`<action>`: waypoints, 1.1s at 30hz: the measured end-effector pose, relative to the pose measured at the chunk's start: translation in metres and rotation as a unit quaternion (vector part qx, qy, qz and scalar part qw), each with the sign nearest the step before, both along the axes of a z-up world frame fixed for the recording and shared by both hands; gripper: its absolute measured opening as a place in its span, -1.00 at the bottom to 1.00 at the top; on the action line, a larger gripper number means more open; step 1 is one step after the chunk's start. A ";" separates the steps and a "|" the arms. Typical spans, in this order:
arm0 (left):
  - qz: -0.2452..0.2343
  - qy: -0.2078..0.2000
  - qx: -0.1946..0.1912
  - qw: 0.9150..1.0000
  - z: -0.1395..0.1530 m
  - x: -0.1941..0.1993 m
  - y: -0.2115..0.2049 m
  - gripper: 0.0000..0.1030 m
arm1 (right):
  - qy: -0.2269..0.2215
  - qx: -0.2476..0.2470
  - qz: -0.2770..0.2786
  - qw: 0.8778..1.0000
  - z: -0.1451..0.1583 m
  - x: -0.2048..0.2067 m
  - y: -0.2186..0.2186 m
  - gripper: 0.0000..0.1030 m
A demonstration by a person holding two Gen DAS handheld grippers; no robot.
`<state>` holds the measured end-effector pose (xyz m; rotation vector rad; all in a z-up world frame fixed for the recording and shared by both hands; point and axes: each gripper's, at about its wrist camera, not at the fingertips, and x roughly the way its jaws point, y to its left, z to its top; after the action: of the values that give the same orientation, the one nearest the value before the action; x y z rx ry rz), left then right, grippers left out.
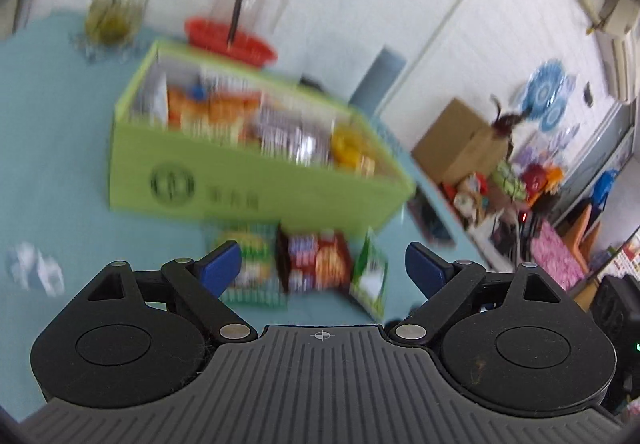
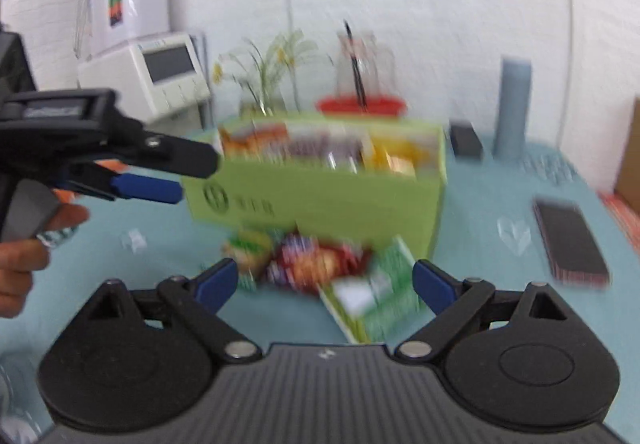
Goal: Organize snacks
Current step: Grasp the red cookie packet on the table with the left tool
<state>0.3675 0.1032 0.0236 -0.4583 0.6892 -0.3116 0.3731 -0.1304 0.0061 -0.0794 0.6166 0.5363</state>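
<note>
Three snack packets are lying on the teal tablecloth (image 1: pixel 52 148) against the front wall of the green snack box (image 1: pixel 256 180): a green-yellow packet (image 1: pixel 248 264), a red packet (image 1: pixel 316 260), then a green-white packet (image 1: pixel 370 276). The left gripper (image 1: pixel 322 264) is hanging released before them, grasping nothing. The right gripper (image 2: pixel 324 282) is likewise gaping empty.

Both wrist cameras look forward and downward past their tongs, sharing the green box (image 1: pixel 256 180) and table (image 2: pixel 480 212).
</note>
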 end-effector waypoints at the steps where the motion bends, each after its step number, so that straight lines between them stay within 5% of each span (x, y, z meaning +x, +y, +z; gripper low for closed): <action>1: -0.005 0.024 0.002 1.000 -0.008 0.004 -0.006 0.32 | 0.011 -0.003 -0.004 1.000 -0.005 0.003 -0.002 0.82; 4: -0.025 0.039 0.005 0.999 -0.007 0.019 -0.023 0.08 | 0.003 -0.016 0.005 1.000 -0.006 0.012 -0.004 0.82; 9: -0.073 0.019 0.059 0.995 0.010 0.057 -0.065 0.06 | -0.005 -0.035 0.047 0.998 0.000 0.051 0.005 0.81; 15: -0.050 0.034 0.153 0.986 -0.021 0.088 -0.088 -0.25 | 0.037 -0.044 0.079 0.995 -0.025 0.086 0.019 0.81; 26: -0.074 0.012 0.169 0.983 -0.028 0.001 -0.088 -0.36 | 0.044 -0.031 0.152 0.987 -0.029 -0.005 0.032 0.82; 33: -0.080 -0.009 0.206 0.975 -0.028 -0.073 -0.085 -0.31 | 0.023 -0.056 0.134 0.989 -0.028 -0.076 0.016 0.81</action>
<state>0.2943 0.0181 -0.0043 -0.0048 0.7528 -0.3145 0.2973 -0.1147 -0.0217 -0.2595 0.6847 0.7655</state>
